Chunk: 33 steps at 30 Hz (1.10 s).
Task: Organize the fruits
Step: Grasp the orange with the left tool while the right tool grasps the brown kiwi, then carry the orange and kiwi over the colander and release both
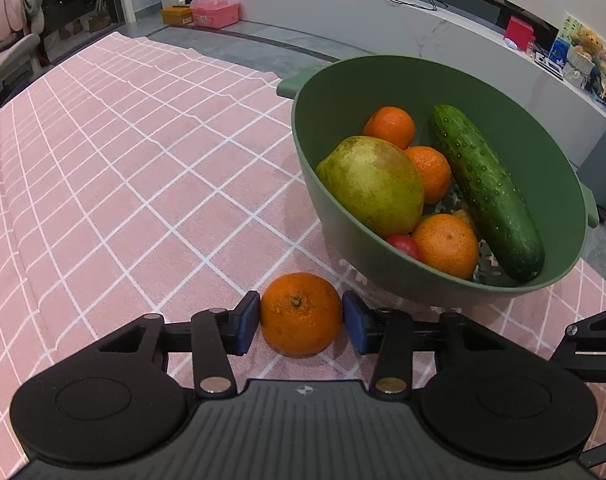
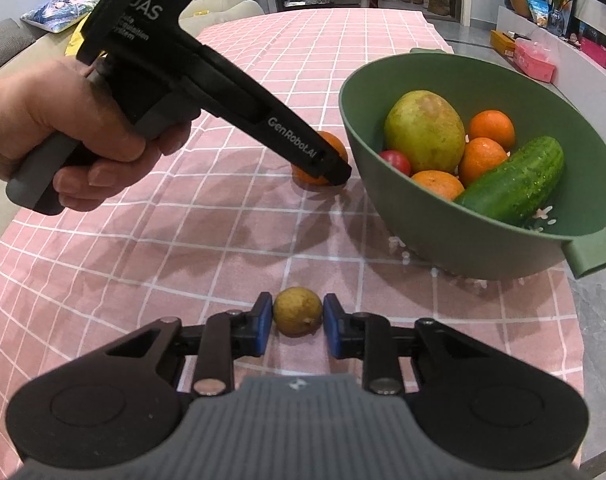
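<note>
An orange (image 1: 301,314) lies on the pink checked cloth between the blue pads of my left gripper (image 1: 301,322); the pads stand at its sides, touching or nearly so. It shows partly behind that gripper in the right wrist view (image 2: 337,146). A small yellow-green fruit (image 2: 297,311) lies on the cloth between the pads of my right gripper (image 2: 297,322), with small gaps. A green bowl (image 1: 435,76) (image 2: 483,76) holds a mango (image 1: 373,184), three oranges, a cucumber (image 1: 487,192) and a red fruit (image 1: 403,246).
The left gripper with the hand holding it (image 2: 55,132) crosses the upper left of the right wrist view. The table edge runs just right of the bowl (image 2: 599,340). A grey counter (image 1: 383,12) with boxes stands beyond the table.
</note>
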Each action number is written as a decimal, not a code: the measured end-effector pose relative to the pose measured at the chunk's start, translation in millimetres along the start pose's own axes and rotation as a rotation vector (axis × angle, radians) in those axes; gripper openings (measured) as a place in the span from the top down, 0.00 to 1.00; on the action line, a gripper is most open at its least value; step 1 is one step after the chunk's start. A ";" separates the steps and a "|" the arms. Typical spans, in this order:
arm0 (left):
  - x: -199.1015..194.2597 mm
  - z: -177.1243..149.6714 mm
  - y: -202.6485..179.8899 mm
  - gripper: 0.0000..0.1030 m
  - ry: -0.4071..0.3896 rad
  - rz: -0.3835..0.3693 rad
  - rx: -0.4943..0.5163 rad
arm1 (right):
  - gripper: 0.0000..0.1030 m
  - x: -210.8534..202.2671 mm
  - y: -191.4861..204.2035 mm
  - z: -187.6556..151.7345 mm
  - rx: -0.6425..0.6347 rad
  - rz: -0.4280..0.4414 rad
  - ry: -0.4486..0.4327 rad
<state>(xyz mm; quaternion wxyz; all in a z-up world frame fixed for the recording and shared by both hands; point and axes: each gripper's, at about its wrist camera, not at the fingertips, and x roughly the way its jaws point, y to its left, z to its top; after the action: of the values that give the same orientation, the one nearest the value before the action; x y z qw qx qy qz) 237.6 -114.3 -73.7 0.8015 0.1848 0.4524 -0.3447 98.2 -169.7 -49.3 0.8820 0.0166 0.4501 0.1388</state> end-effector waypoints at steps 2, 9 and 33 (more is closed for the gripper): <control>-1.2 -1.5 0.2 0.51 0.000 0.007 0.003 | 0.77 1.3 -0.4 0.3 0.001 0.001 0.002; -17.6 -5.4 7.7 0.51 -0.021 0.004 -0.044 | 0.77 -0.7 -0.2 2.4 0.001 0.008 0.008; -161.7 38.5 -23.0 0.51 -0.273 0.125 -0.140 | 0.77 -89.1 -43.5 90.5 0.093 -0.013 -0.285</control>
<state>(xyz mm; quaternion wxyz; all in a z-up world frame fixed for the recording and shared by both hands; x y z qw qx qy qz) 186.9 -91.4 84.6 0.8862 0.1078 0.3500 -0.2838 130.9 -226.0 68.1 0.9361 0.0738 0.3264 0.1082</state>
